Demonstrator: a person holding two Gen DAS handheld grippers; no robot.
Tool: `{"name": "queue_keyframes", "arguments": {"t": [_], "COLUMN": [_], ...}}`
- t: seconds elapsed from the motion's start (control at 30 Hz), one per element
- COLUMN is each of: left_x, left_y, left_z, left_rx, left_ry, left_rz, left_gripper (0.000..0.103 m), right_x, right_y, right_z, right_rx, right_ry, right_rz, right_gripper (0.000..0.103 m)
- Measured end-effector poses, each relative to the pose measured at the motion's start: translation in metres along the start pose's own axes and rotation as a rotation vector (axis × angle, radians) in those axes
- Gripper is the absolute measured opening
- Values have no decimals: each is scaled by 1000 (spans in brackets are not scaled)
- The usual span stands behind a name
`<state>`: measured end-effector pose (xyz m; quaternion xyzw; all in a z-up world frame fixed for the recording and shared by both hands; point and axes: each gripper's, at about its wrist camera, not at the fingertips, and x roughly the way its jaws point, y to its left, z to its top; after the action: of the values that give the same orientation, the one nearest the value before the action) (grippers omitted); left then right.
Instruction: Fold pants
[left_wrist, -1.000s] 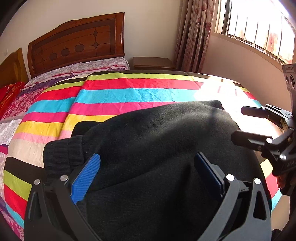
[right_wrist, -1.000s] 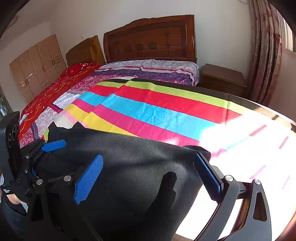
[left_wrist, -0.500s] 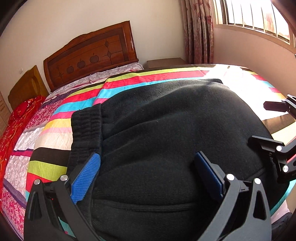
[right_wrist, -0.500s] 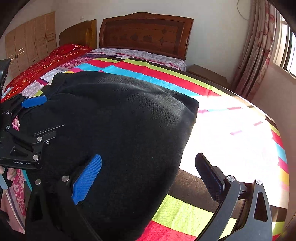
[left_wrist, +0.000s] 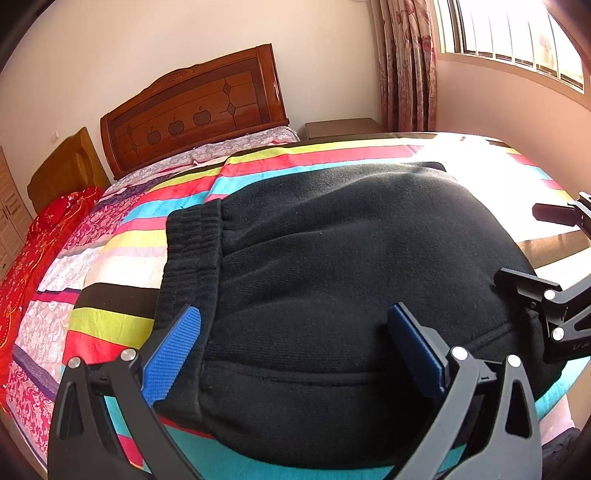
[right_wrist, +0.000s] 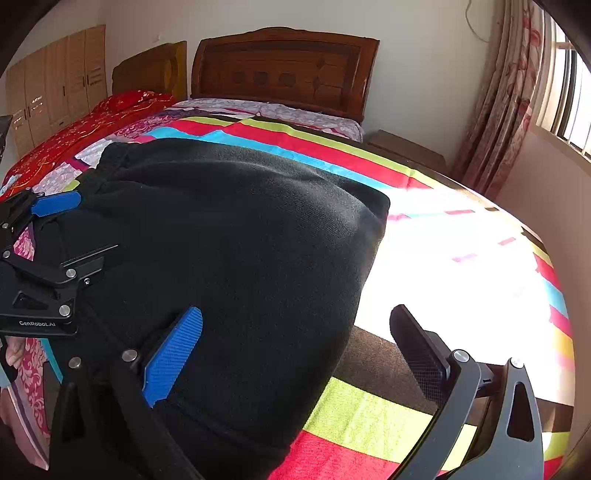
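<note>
Black fleece pants lie folded in a thick pile on the striped bedspread, waistband to the left. My left gripper is open, its jaws straddling the pile's near edge, holding nothing. My right gripper is open over the pile's right near edge, its left finger over the pants, its right finger over the bedspread. Each gripper shows in the other's view: the right gripper at the right edge, the left gripper at the left edge.
A wooden headboard and pillows stand at the far end of the bed. A nightstand, curtain and window are at the right. Bright sunlight falls on the bedspread's right part. A wardrobe stands far left.
Both grippers drew back and rose slightly from the pants. The pile, earlier bunched and close under the fingers, now lies spread flat on the bedspread. Both grippers stay open.
</note>
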<state>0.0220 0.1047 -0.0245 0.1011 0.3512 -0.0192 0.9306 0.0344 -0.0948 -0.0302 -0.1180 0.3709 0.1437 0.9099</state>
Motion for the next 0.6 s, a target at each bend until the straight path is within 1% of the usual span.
{"name": "queue_keyframes", "arguments": {"t": [0.1,0.17,0.23,0.33,0.4,0.47,0.53,0.57,0.6], "left_x": [-8,-10,-8,-7,-8,-13,-26,-33,-38], "left_y": [0,5,9,7,8,8,14,23,37], "left_z": [-12,-19,-20,-20,-21,-20,-20,-21,-22], "left_rx": [27,12,-7,7,3,3,2,-16,-57], "left_ry": [1,-10,-8,-6,-4,14,22,22,23], "left_rz": [13,-12,-25,-11,-17,-24,-63,-98,-144], "left_gripper": [101,101,102,102,102,102,102,102,102], "right_x": [-16,-19,-17,-13,-14,-15,-15,-17,-19], "right_y": [6,11,15,12,13,15,12,8,2], "right_z": [-1,-6,-13,-15,-16,-17,-19,-21,-23], "right_rx": [-20,-35,-44,-10,-20,-25,-16,-5,18], "right_ry": [-28,-23,-17,-11,-12,-15,0,16,36], "right_rz": [-17,-29,-43,-30,-38,-48,-40,-20,19], "right_gripper": [98,98,98,98,98,98,98,98,98]}}
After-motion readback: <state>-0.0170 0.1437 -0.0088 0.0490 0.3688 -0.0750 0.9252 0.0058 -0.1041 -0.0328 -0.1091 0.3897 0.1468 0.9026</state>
